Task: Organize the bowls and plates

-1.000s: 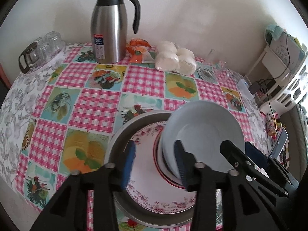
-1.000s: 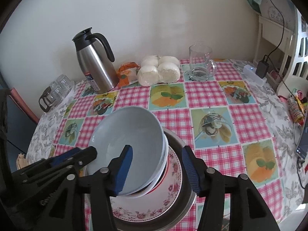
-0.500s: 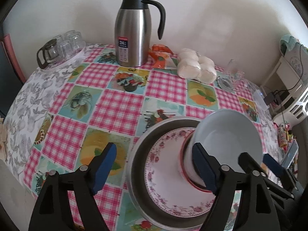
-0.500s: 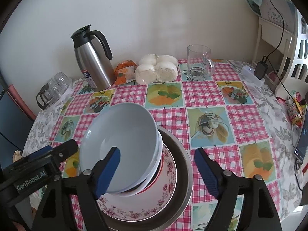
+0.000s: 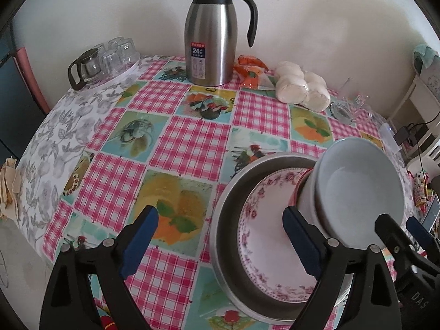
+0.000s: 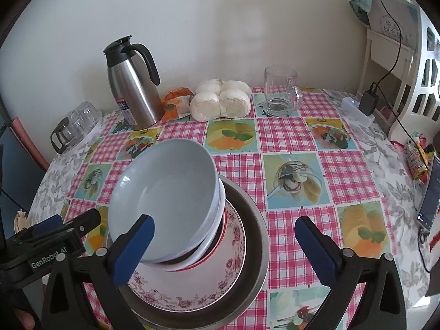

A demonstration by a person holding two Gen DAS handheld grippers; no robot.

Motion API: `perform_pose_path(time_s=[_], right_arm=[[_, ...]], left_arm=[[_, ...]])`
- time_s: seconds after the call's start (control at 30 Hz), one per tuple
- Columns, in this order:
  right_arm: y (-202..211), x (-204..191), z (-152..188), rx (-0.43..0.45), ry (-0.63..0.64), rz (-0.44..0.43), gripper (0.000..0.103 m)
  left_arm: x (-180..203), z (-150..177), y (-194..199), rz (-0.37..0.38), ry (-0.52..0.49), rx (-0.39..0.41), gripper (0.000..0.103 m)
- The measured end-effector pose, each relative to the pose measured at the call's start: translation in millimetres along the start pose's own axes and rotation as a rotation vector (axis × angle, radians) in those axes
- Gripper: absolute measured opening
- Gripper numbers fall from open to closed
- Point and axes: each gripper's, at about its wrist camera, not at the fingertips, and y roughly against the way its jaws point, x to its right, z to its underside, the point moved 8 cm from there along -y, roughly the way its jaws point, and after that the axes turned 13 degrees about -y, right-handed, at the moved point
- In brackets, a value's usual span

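Left wrist view showed my left gripper [image 5: 220,232] hovering low over the table [image 5: 189,145], its blue pads spread wide and holding nothing; one pad sat above bare checked cloth, the other over the floral plate [image 5: 264,236]. That plate lay inside a metal basin [image 5: 229,247], and a stack of pale bowls [image 5: 357,189] stood on it, leaning to one side. From the right wrist view, my right gripper [image 6: 224,240] was likewise agape and empty, its left pad in front of the bowl stack [image 6: 165,192] without clearly touching it, its right pad beyond the basin's rim [image 6: 258,236]. Both tools pointed toward the wall, where a steel thermos [image 5: 210,41] stood upright.
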Motion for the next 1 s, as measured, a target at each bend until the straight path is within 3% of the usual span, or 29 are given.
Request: perform_pose_path(time_s=[0.63,1.0], right_arm=[[19,5,29,0.009,0.042,0.009,0.103],[13,19,52,-0.033,0.038,0.055,0.103]], left_arm=[[-2,33,12,0.002,0.019,-0.018,0.092],[-6,53,17,-0.097,-0.044,-0.035,0.092]])
